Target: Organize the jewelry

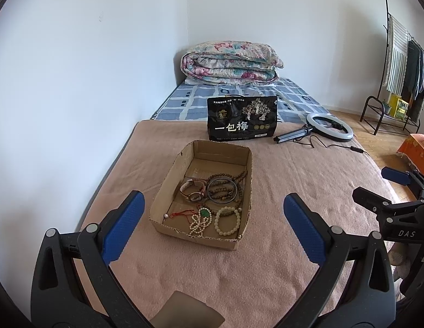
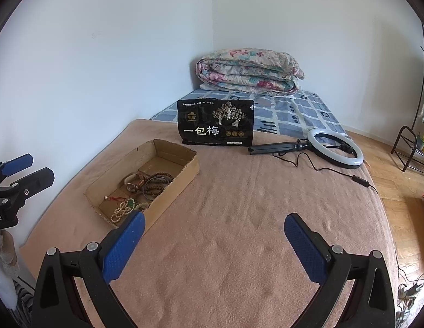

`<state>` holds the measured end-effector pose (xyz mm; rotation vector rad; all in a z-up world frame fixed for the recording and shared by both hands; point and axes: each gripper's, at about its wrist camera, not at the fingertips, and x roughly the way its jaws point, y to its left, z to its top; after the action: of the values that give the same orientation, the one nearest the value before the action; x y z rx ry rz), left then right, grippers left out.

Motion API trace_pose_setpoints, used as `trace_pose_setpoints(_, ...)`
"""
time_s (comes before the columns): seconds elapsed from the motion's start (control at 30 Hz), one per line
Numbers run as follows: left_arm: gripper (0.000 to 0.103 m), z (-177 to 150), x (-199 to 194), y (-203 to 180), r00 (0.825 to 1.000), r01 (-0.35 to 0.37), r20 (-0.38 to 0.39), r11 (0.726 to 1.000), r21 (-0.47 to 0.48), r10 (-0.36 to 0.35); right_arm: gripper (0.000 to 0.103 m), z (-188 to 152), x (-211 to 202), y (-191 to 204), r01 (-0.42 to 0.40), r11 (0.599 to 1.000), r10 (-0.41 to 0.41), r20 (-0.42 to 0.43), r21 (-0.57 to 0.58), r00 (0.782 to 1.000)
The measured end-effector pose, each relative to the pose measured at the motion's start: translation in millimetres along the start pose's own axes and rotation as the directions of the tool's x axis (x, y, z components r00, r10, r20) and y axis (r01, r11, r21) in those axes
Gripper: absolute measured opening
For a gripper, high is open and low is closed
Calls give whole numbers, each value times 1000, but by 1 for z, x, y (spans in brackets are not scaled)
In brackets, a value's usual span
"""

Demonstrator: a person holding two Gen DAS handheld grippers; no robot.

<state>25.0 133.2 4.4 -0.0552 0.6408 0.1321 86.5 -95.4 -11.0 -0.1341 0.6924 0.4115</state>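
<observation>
jewelry in the box, both grippers empty

the cardboard box (image 1: 168, 191) sits on the bed's tan blanket (image 1: 239, 268), holding a watch (image 1: 192, 190), bangle (image 1: 222, 191), wooden beads (image 1: 240, 180) and pale bead bracelet (image 1: 227, 220). left gripper (image 1: 212, 227) and right gripper (image 2: 214, 242) hover spread wide, holding nothing.

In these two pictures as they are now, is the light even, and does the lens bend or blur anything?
Left wrist view: soft, even daylight, no glare; the cardboard box and its beads are sharp, only the near left gripper looks slightly soft. Right wrist view: same flat light, weak shadows; fisheye curves the pink blanket edge and walls, dark corners frame the picture; the ring light is unlit.
</observation>
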Motion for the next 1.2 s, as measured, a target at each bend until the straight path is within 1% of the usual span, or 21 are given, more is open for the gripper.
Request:
trace_pose_setpoints(0.57,103,4,0,-3,1000,2,3,1000,-2,-2,103,-2,-3,-6,2,1000,-2,-2,7,1000)
trace_pose_setpoints(1.2,103,3,0,-3,1000,1,5,1000,-2,-1,103,-4,-6,-4,-1,1000,1,-4,8,1000)
